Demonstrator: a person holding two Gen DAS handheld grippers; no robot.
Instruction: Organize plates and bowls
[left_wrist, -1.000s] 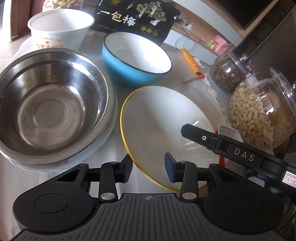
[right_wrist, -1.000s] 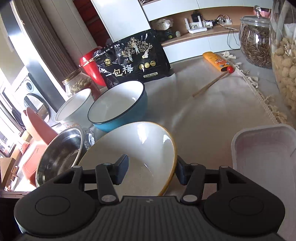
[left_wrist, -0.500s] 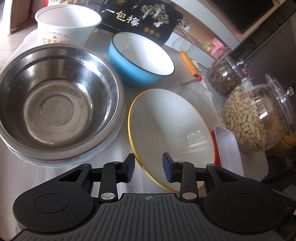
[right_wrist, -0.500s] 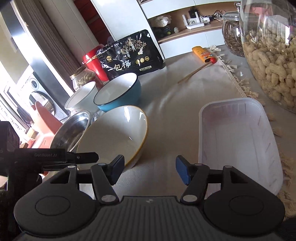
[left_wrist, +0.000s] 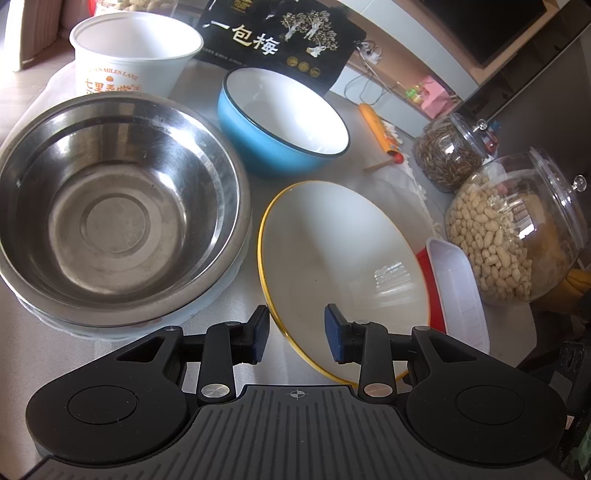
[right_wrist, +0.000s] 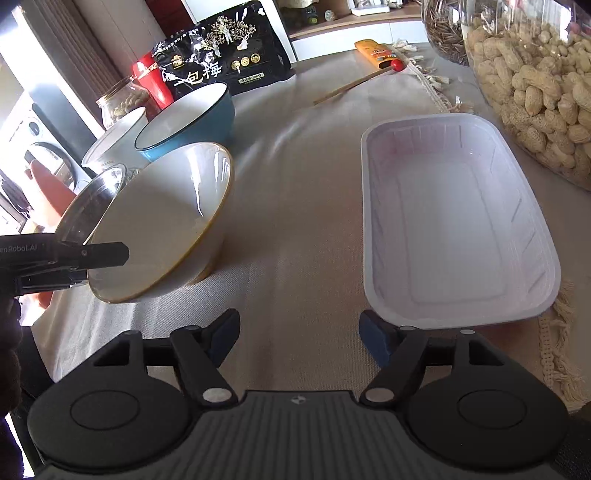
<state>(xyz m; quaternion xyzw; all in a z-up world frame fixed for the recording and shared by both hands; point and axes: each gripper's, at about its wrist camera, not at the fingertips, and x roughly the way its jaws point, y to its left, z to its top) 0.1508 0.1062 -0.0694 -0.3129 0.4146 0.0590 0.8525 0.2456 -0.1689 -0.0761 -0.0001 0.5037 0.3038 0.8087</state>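
A white bowl with a yellow rim stands tilted on the cloth, and its near rim passes between the pads of my left gripper, which is shut on it. In the right wrist view that bowl leans to the left, with the left gripper clamped over its edge. My right gripper hangs over bare cloth; its jaws are opening and nothing is between them. A white plastic tray lies just ahead of its right finger. A steel bowl, nested on a white dish, and a blue bowl sit to the left.
A white paper tub and a black snack bag stand at the back. Jars of peanuts and seeds crowd the right side. An orange tube and a red-tipped stick lie further off.
My right gripper let go of the yellow-rimmed bowl, slid right toward the white tray and spread its jaws. My left gripper narrowed onto the bowl's near rim.
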